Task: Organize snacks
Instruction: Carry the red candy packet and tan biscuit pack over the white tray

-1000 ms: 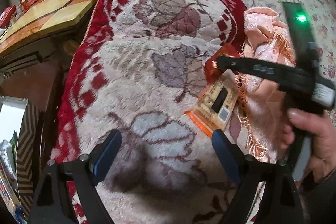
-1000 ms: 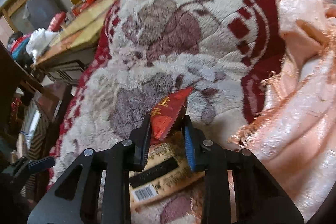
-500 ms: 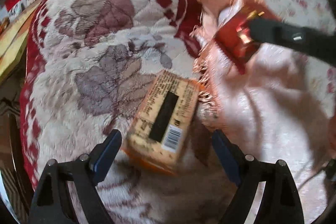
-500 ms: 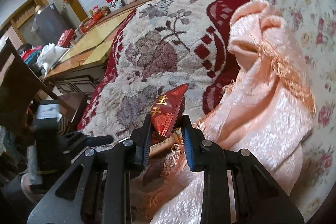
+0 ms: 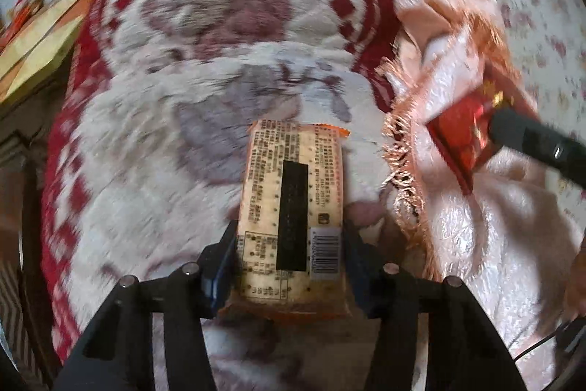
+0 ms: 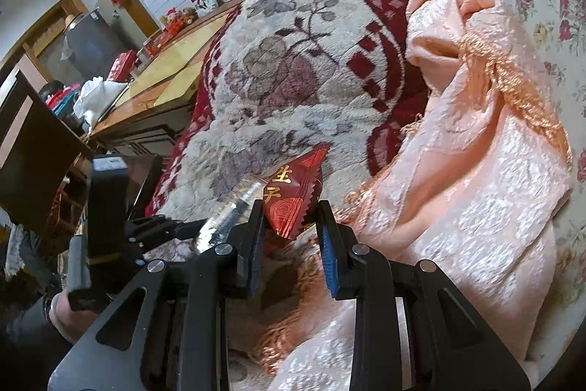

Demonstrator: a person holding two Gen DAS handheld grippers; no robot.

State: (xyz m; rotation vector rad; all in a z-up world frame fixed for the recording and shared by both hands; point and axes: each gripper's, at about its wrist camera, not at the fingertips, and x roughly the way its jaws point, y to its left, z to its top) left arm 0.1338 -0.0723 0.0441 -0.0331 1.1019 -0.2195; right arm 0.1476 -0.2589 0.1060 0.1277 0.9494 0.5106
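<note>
My left gripper (image 5: 289, 244) is shut on the near end of a long beige and orange snack packet (image 5: 291, 207), printed back up with a black stripe and barcode, over the plush floral blanket (image 5: 183, 98). My right gripper (image 6: 291, 226) is shut on a small red snack packet (image 6: 293, 200) with gold characters and holds it above the pink cloth (image 6: 476, 171). In the left wrist view the red packet (image 5: 461, 134) and a right finger (image 5: 531, 141) show at the right. In the right wrist view the left gripper's body (image 6: 106, 207) is at the left, with the beige packet's shiny edge (image 6: 230, 207).
The pink fringed cloth (image 5: 457, 189) lies bunched on the right side of the blanket. A flowered sheet (image 6: 549, 6) is beyond it. A wooden table (image 6: 164, 79) with clutter stands to the left of the bed.
My left gripper has moved forward and closed on the beige packet, which lay loose on the blanket before. My right gripper has carried the red packet to the right, over the pink cloth.
</note>
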